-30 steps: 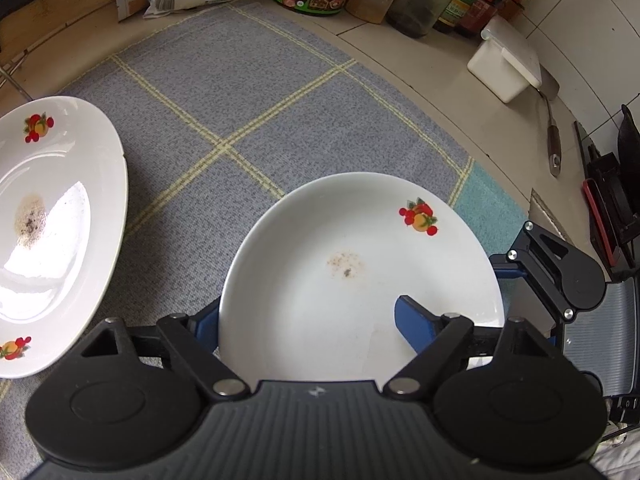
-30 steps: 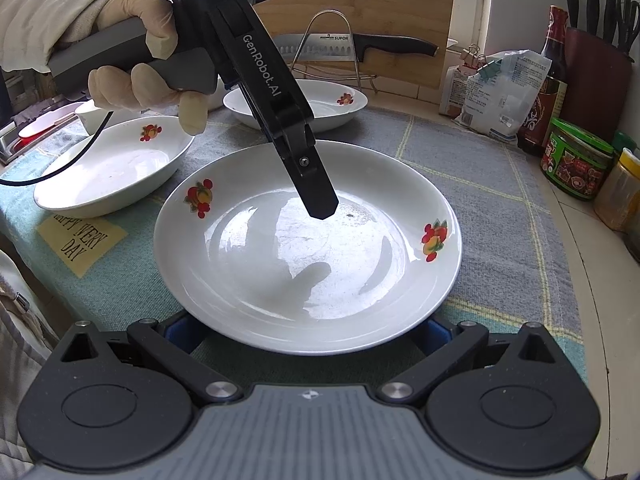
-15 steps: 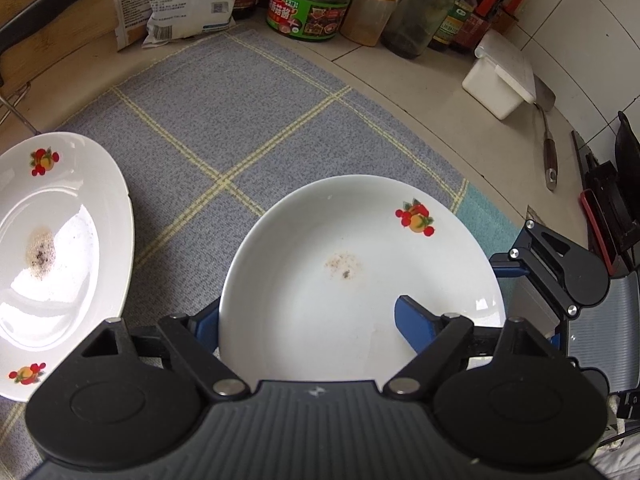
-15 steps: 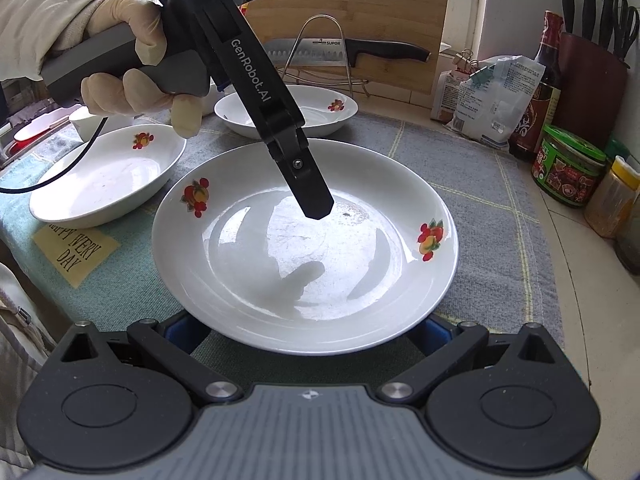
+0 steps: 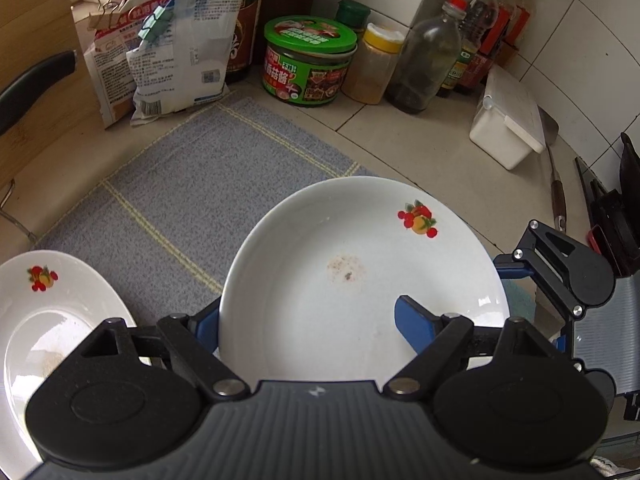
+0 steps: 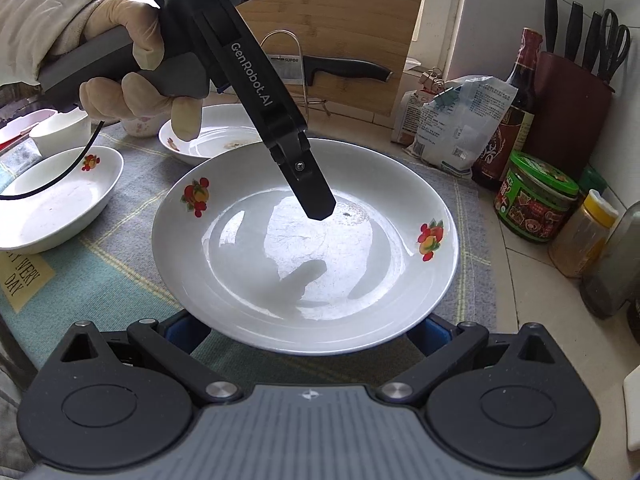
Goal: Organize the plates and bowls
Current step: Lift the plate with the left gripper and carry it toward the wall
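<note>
A white plate with fruit prints and a brown smear is held above the grey checked cloth. My left gripper is shut on it. One blue finger lies inside the dish and the other goes beneath the rim. In the right wrist view the same plate lies over my right gripper, which has both fingers spread under the near rim with their tips hidden. The left gripper's upper finger reaches in from the upper left, held by a gloved hand.
A second soiled plate lies on the cloth at the left. An oval dish, another plate and a small bowl sit further back. Bags, a green jar, bottles and a white box line the wall. A knife rack stands behind.
Both grippers and the plate between them have risen a little and moved together towards the jars and bags by the wall. The plate on the cloth has dropped to the lower left of the view.
</note>
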Available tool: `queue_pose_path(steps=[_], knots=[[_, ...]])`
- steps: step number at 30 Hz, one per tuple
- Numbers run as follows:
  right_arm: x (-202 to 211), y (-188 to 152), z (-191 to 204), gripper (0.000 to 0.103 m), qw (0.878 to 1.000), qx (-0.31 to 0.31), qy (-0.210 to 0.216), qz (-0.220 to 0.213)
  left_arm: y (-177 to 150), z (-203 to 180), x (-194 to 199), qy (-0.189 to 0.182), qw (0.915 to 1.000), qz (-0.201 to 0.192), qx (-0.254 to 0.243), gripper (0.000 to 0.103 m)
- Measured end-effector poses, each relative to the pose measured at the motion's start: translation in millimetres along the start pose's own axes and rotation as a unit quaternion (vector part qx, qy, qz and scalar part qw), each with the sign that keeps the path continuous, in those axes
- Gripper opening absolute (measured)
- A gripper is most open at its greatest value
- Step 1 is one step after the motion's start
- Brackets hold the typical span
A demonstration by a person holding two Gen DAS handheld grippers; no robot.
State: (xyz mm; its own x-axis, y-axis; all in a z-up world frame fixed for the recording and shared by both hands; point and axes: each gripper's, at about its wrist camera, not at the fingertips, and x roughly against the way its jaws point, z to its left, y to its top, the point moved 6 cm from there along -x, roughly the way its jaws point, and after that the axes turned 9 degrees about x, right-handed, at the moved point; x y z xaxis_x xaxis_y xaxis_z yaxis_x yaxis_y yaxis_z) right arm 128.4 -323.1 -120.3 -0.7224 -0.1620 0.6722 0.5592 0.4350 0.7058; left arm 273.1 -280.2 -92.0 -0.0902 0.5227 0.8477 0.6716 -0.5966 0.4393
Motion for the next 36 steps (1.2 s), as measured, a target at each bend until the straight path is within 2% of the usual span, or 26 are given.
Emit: queue_pose_path(steps=[6, 17, 36], knots=[[-15, 6, -21, 0.103, 1.000, 0.002, -0.012, 0.005, 28, 5, -14, 0.001, 1.0000, -0.007, -0.007, 0.086], [-37, 9, -49, 0.103, 1.000, -0.008, -0.022, 0.020, 59, 10, -40, 0.007, 0.9998, -0.015, -0.012, 0.086], [-55, 0, -64, 0.103, 0.998, -0.039, -0.012, 0.037, 67, 17, -69, 0.019, 0.9998, -0.002, -0.007, 0.086]])
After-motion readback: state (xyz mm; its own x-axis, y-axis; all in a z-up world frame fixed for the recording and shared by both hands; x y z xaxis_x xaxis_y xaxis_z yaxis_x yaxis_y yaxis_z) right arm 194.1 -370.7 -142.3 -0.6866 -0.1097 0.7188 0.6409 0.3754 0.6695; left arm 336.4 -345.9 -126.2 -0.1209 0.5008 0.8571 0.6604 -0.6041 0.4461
